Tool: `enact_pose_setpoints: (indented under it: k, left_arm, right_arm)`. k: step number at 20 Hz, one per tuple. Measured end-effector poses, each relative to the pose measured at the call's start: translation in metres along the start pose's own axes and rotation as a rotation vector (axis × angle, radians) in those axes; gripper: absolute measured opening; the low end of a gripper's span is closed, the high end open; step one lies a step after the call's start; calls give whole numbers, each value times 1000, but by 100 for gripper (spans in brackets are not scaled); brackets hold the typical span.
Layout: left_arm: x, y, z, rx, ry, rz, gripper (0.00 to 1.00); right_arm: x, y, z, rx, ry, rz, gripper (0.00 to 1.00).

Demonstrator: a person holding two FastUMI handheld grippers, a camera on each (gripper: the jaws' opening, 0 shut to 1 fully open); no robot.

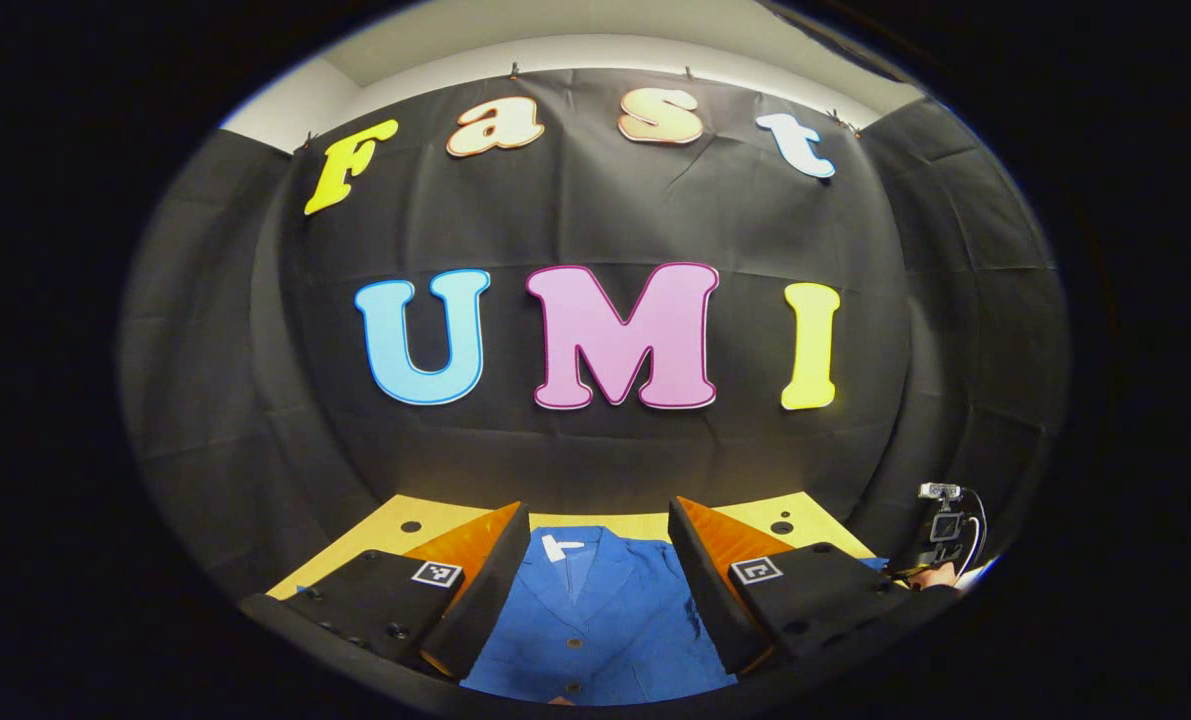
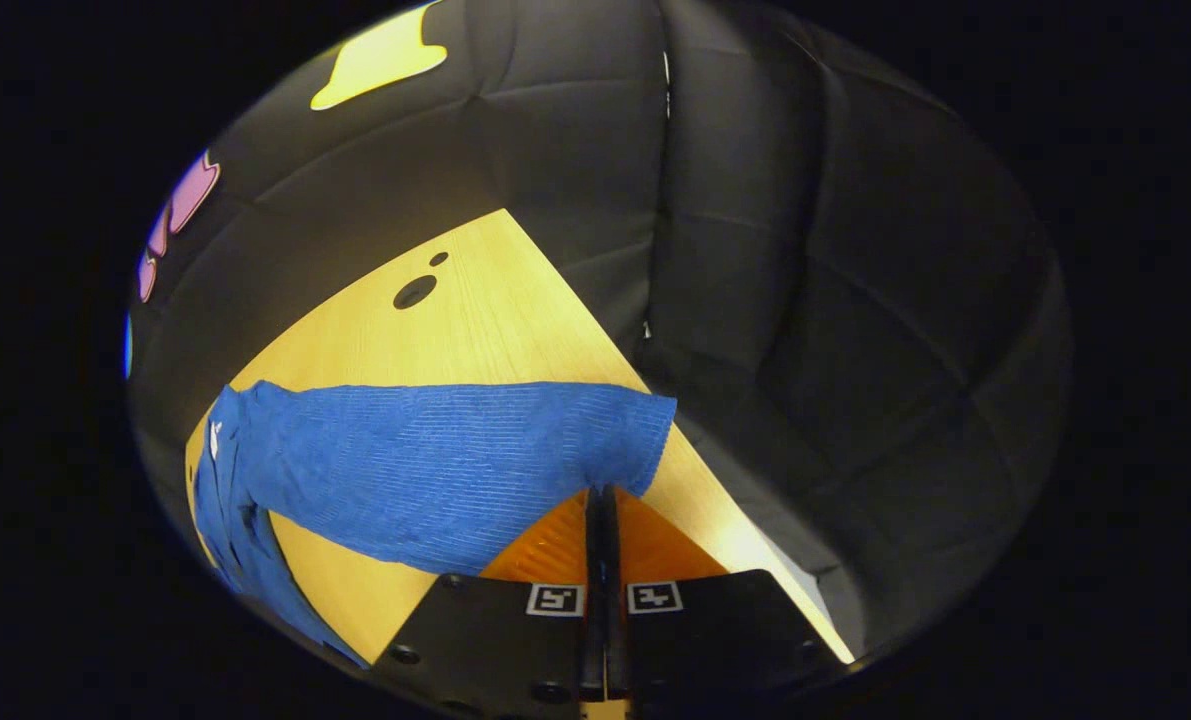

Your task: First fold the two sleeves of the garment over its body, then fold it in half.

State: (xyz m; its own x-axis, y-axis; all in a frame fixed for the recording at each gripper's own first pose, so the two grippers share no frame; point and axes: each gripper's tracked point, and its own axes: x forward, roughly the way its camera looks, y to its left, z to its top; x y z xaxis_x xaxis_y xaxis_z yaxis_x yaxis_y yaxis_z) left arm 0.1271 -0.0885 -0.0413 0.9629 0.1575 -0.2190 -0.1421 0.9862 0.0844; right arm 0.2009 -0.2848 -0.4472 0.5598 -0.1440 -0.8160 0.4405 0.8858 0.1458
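**First sleeve pinched, ready to be folded over the body**

Seems to be the opening step: folding the first sleeve.

In the right gripper view, right gripper (image 2: 602,492) with fingers drawn together, no gap visible between them, pinching the cuff end of a blue ribbed sleeve (image 2: 435,460). Cuff right at the fingertips; rest of the sleeve stretching away to the left of the tool, across the yellow wooden table (image 2: 475,320), toward the body of the blue jacket (image 2: 225,500) at the far left edge. Sleeve spread outward, not yet folded over the body.

In the left gripper view, left gripper (image 1: 595,525) wide open, holding nothing, hovering above the jacket (image 1: 595,610). Collar, white neck label and button front lying straight ahead and below, framed between the two spread fingers. Far to the right of this tool, at the table edge, the other gripper (image 1: 940,535) and a bit of the hand holding it.

Likely next: lifting the pinched cuff and carrying it leftward over the jacket front, then releasing. Second sleeve and the half fold yet to come, by this reading.
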Motion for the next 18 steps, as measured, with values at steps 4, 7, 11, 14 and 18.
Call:
enact_pose_setpoints:
  k: [4,7,11,14,18]
  left_arm:
    - [-6,15,-2,-20,-16,8,80]
    - [-8,41,-16,-65,6,37,80]
    - [-6,88,-34,-74,6,66,80]
    - [-14,138,-46,-99,14,103,80]
    - [-39,217,-66,-95,14,145,80]
  right_arm:
    - [-39,29,43,-12,-146,36,2]
    - [-85,63,70,-76,-246,73,1]
    - [-122,127,79,-169,-299,120,1]
    - [-166,191,88,-220,-381,159,1]
    - [-232,297,79,-312,-488,228,1]
